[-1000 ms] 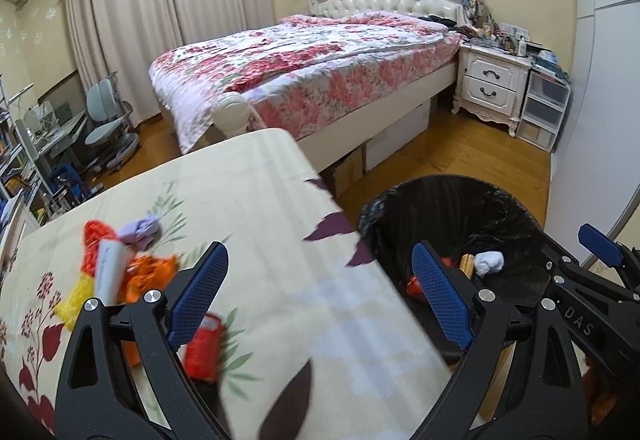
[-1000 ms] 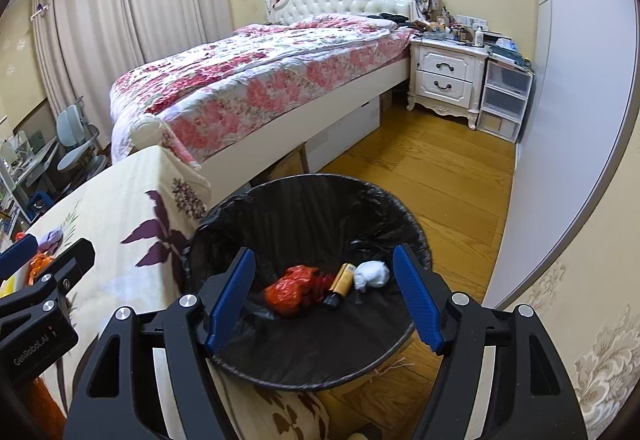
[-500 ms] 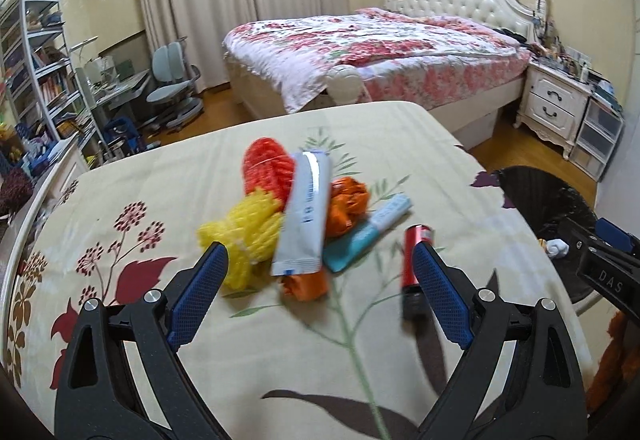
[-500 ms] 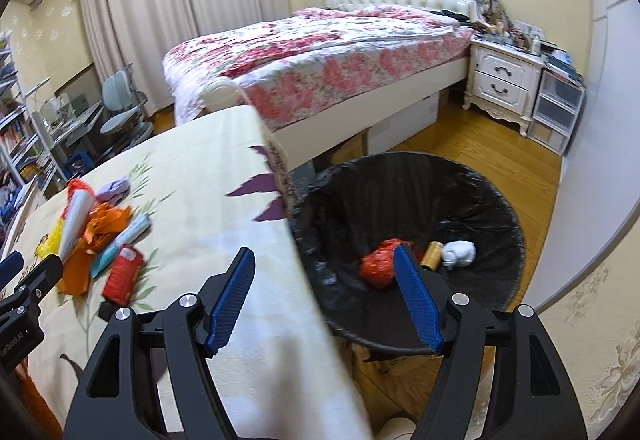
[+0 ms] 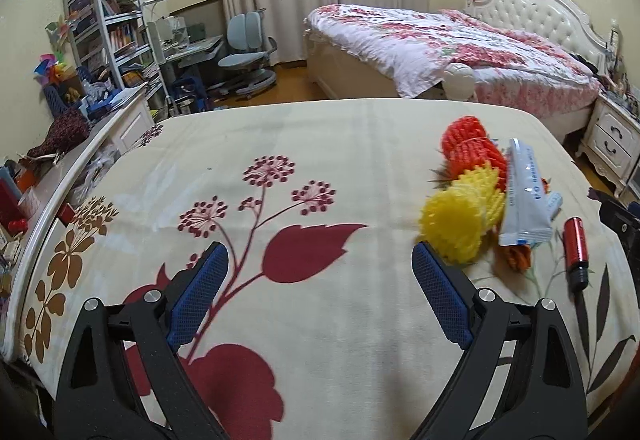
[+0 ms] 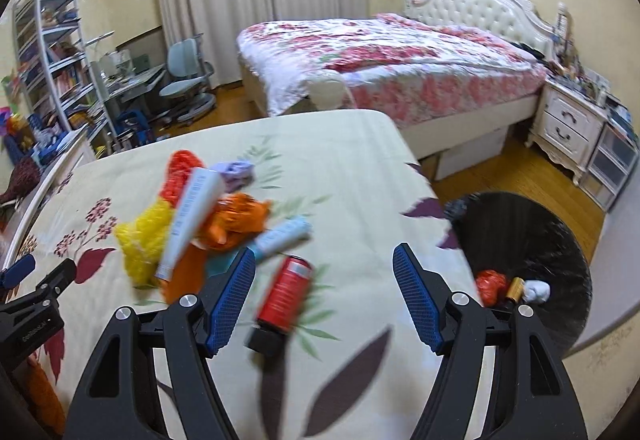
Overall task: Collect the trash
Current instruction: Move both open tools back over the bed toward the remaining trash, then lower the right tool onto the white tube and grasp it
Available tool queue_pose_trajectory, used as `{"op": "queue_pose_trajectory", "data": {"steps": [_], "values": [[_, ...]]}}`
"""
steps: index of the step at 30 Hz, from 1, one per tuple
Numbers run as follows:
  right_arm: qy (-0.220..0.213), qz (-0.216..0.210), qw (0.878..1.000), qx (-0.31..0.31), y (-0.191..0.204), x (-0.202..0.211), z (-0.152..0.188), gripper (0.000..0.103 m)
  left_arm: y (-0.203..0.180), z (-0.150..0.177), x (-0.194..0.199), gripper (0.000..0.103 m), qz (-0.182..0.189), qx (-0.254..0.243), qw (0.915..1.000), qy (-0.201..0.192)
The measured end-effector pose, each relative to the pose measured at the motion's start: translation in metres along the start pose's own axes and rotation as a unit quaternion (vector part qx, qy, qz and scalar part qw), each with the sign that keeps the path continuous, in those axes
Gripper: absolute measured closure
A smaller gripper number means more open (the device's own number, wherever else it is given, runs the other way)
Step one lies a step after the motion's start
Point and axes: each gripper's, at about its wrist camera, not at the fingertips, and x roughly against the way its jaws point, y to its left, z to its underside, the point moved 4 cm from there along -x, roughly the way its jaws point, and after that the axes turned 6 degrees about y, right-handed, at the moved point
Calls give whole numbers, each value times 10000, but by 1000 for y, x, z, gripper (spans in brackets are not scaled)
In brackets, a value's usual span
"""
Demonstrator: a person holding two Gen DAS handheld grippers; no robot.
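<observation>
The right gripper (image 6: pixel 324 294) hung over the flowered tablecloth (image 6: pixel 352 168) with its jaws apart and nothing clamped; they had just narrowed slightly. The red can (image 6: pixel 285 294) lay on the cloth between the two blue pads, closer to the left pad, its long axis running nearly along the gripper's pointing line, black cap toward the camera. By that lie, a close across its short width looked the natural next grasp. The left gripper (image 5: pixel 318 294) also stood apart and empty, over bare cloth; from it the can (image 5: pixel 576 252) sat well off to the right, beyond the yellow foam net (image 5: pixel 460 220) and the white tube (image 5: pixel 524 196), so the right hand was plainly nearer. The black-lined bin (image 6: pixel 532 224) waited to the right gripper's right, beside the table edge.
</observation>
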Motion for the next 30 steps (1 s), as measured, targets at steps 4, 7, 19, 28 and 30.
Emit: {"op": "queue_pose_trajectory", "data": {"steps": [4,7,19,28,30], "values": [[-3,-159,9996,245,32,-3,-9,39,30,4,-6,12,-145,195,9997,69],[38,-235,9990,368,48,-9,-15,43,47,6,-10,12,-257,275,9993,67],[364,-302,9960,758,94,-36,-14,72,94,8,-21,12,-422,621,9971,157],[343,-255,9958,814,97,-34,-10,78,87,15,-25,12,-241,610,9976,231],[311,-251,9960,800,96,-31,-10,79,84,15,-24,12,-210,595,9977,229]]}}
